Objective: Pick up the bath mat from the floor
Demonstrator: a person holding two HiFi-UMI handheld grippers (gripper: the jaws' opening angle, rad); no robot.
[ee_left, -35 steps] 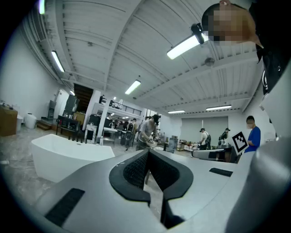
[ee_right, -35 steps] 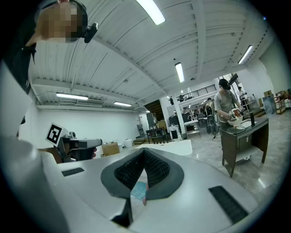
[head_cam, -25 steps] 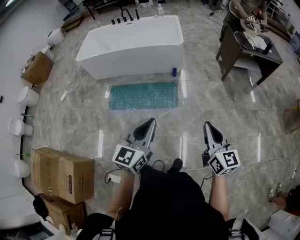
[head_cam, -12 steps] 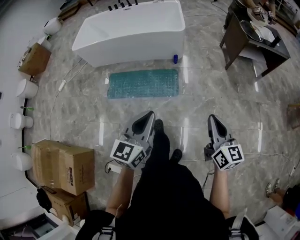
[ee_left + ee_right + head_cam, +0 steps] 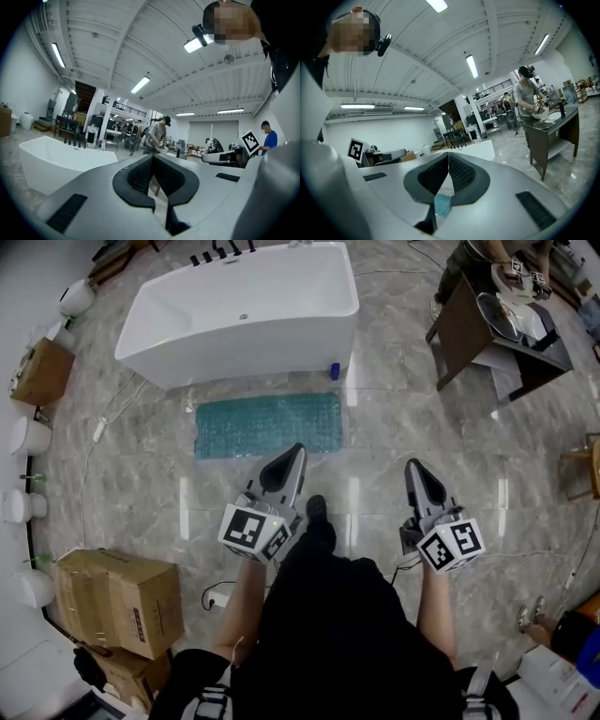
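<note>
As seen from above, shows a grey marble floor [image 5: 422,427] with a teal bath mat [image 5: 267,426] lying flat on it, long edge just beside a white bathtub [image 5: 239,310]. Near the tub's right corner, shows a small blue bottle [image 5: 334,371] standing on the floor. Closer to the camera, shows the left gripper [image 5: 295,456] and the right gripper [image 5: 413,470] held side by side, well apart, both pointing toward the mat and neither touching it. Places the left gripper's tip just short of the mat's near edge. From each gripper's own camera, shows jaws clenched tip to tip, grasping nothing. Between the two grippers, shows the wearer's black clothing and one dark shoe [image 5: 317,507]. At lower left, shows stacked cardboard boxes [image 5: 117,601]. At upper right, shows a dark bench [image 5: 459,329] with a person [image 5: 528,103] standing at it.
</note>
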